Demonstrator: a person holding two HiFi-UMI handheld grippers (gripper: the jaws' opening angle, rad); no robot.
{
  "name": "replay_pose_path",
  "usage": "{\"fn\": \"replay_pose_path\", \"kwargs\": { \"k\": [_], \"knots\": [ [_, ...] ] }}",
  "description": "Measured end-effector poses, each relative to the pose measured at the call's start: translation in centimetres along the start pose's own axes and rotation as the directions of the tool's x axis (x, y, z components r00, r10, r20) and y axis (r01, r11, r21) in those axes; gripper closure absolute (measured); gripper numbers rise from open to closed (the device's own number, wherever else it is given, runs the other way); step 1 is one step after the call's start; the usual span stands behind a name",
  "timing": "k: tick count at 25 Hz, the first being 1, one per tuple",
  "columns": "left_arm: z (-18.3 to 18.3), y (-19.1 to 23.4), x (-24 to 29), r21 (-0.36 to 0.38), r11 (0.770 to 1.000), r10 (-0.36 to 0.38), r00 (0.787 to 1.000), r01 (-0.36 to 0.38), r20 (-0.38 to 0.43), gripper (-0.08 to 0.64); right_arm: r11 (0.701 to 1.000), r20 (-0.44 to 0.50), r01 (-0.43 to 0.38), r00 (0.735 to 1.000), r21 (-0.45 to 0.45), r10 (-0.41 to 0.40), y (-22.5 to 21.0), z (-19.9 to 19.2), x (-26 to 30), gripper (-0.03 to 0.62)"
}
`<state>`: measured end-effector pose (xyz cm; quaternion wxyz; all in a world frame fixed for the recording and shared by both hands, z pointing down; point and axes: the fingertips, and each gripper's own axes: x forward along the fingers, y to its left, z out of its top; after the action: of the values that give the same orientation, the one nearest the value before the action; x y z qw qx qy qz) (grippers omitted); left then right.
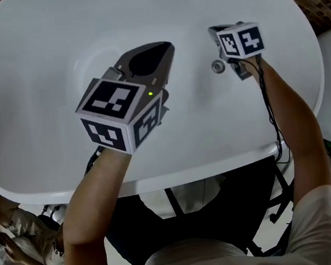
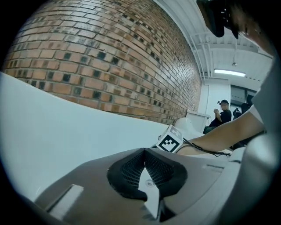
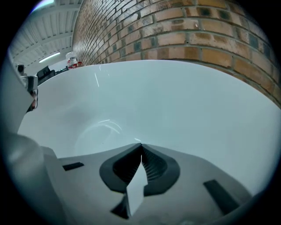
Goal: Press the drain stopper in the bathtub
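Holds the left claw (image 1: 166, 46) pointed forward, jaws pressed together on nothing, its marker cube (image 1: 120, 119) just behind the claw at the end of a bare left forearm (image 1: 88, 207). Reaches the right claw (image 1: 213, 31) farther out, ahead and to the right of the left claw, jaws likewise closed and empty, bare right forearm (image 1: 291, 127) stretched nearly straight behind it.

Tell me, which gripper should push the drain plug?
Right, probably. The right gripper, jaws shut, hangs close beside the drain stopper in the bathtub; the left gripper, also shut, is farther from it.
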<state>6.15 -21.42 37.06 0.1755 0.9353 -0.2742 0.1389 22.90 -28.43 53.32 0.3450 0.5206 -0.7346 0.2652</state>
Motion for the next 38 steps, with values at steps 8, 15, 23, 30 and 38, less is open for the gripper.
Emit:
{"fn": "replay_pose_path", "kwargs": {
  "k": [8, 15, 23, 30, 38],
  "knots": [
    [-2.2, 0.3, 1.4, -0.015, 1.0, -0.018, 0.999, 0.017, -0.044, 0.557, 0.999, -0.119, 0.021, 0.993, -0.038, -0.026, -2.3, -4.4, 4.2, 0.577],
    [-4.8, -0.2, 1.8, -0.076, 0.995, -0.068, 0.994, 0.062, -0.088, 0.557, 0.989, -0.288, 0.014, 0.956, -0.148, -0.056, -4.0, -10.4, 7.7, 0.577],
    [-7.5, 0.1, 2.2, -0.085, 0.995, -0.067, 0.982, 0.053, -0.178, 0.557, 0.979, -0.362, -0.03, 0.931, -0.199, -0.045, -4.2, -13.2, 10.5, 0.577],
    [-9.1, -0.1, 2.7, -0.118, 0.991, -0.092, 0.969, 0.066, -0.23, 0.557, 0.976, -0.432, -0.064, 0.901, -0.208, -0.033, -4.9, -17.4, 12.8, 0.577],
    [-8.6, -1.2, 2.6, -0.148, 0.986, -0.116, 0.959, 0.079, -0.258, 0.557, 0.97, -0.51, -0.099, 0.86, -0.22, -0.028, -5.6, -22.8, 13.9, 0.577]
  ]
}}
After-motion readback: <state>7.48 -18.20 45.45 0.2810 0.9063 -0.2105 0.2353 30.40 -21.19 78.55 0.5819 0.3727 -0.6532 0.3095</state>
